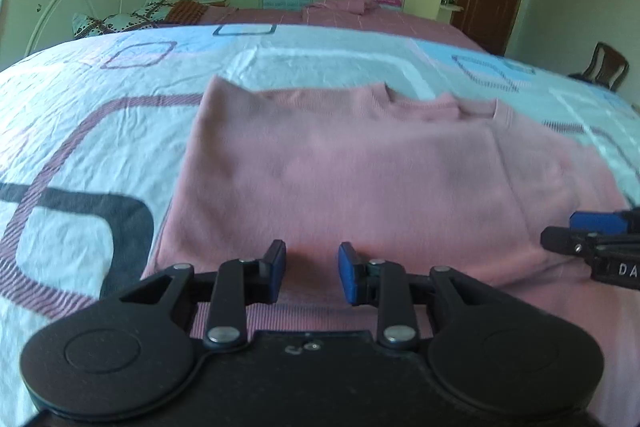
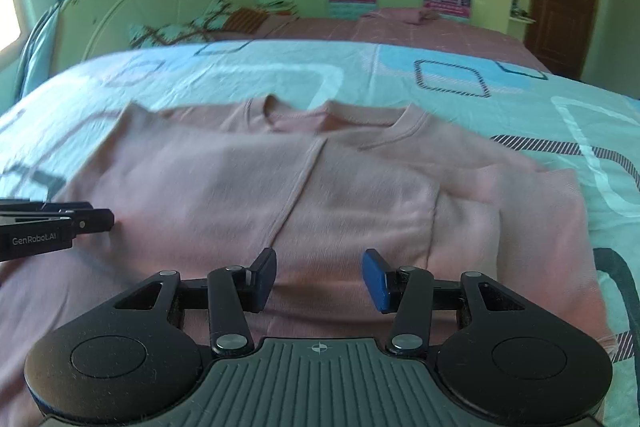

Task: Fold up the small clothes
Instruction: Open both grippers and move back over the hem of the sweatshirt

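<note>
Shirt (image 1: 360, 179), pink and knit, lies flat on the bed (image 1: 100, 131), collar at the far end and hem nearest the cameras. Both sides look already turned in: in the right wrist view a sleeve edge runs down the middle and a second layer sits to its right. The left claw (image 1: 312, 273) hovers over the near hem with its blue pads spread, pinching nothing. The right claw (image 2: 319, 279) is spread wider, also bare of cloth, above the same hem further right. Each claw shows at the margin of the other's view, so they stand near each other along the hem.

The next move is probably to pinch the hem at two points and carry it toward the collar. The risk lies in the layers. If a claw closes on only the top layer, the folded-in sleeve beneath would likely slide out and undo the side folds. Uneven lifting between the two claws could skew the fold. The bedsheet (image 2: 500, 107) is wrinkled and soft, so a low pinch may catch it along with the hem.
</note>
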`<state>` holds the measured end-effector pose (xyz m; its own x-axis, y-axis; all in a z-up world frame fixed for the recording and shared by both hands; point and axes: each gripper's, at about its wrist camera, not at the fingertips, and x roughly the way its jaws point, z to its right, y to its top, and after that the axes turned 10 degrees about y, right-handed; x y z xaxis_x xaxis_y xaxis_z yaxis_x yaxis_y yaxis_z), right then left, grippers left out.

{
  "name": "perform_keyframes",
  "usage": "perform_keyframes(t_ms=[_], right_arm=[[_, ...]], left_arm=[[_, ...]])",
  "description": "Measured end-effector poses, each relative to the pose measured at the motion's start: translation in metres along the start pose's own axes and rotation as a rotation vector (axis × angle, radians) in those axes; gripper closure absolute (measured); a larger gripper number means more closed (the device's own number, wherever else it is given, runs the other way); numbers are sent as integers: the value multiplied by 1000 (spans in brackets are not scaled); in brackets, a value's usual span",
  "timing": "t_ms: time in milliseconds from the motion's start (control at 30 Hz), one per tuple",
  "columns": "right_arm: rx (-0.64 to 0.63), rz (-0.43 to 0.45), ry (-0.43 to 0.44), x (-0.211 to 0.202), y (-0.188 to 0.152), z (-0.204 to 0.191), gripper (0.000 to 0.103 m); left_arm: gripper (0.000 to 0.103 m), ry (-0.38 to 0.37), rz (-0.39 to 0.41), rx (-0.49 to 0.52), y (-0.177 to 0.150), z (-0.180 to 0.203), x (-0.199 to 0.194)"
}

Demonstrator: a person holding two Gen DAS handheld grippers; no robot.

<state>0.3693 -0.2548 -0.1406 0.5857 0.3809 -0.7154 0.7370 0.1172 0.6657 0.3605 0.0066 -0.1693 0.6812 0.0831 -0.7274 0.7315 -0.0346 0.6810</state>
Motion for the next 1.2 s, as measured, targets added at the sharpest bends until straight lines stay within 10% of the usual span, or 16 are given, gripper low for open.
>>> perform_keyframes(t_ms=[667, 1200], right_arm=[[-29, -34, 80, -62, -76, -22, 55], [92, -8, -206, -139, -144, -29, 55]], left_arm=[[73, -8, -36, 12, -67, -14, -74], [71, -41, 0, -13, -116, -73, -130]])
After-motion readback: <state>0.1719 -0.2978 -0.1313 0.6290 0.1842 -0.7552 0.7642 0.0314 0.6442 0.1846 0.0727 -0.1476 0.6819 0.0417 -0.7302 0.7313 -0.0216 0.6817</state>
